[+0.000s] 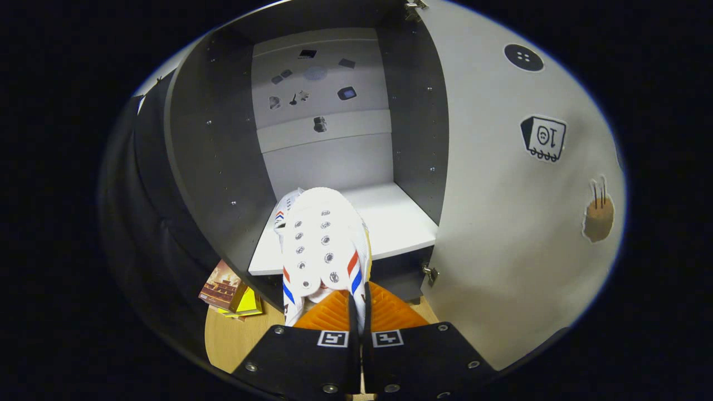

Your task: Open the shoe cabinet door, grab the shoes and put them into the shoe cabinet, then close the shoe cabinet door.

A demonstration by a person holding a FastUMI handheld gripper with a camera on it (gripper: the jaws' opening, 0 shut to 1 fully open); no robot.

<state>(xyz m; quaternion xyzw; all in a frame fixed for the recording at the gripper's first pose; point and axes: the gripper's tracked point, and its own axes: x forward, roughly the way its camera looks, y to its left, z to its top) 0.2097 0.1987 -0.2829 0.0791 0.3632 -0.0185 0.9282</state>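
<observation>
White shoe (320, 239) pinched at rim between orange fingers (328, 317) of gripper (359, 312), toe over cabinet shelf (401, 223). Cabinet door (501, 211) open. Left: set shoe down, release, close door.

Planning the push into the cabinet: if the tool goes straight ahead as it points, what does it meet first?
Probably nothing soon: the tool, shut on the shoe, points over the white shelf; the back panel looks first, though depth is unclear.
</observation>
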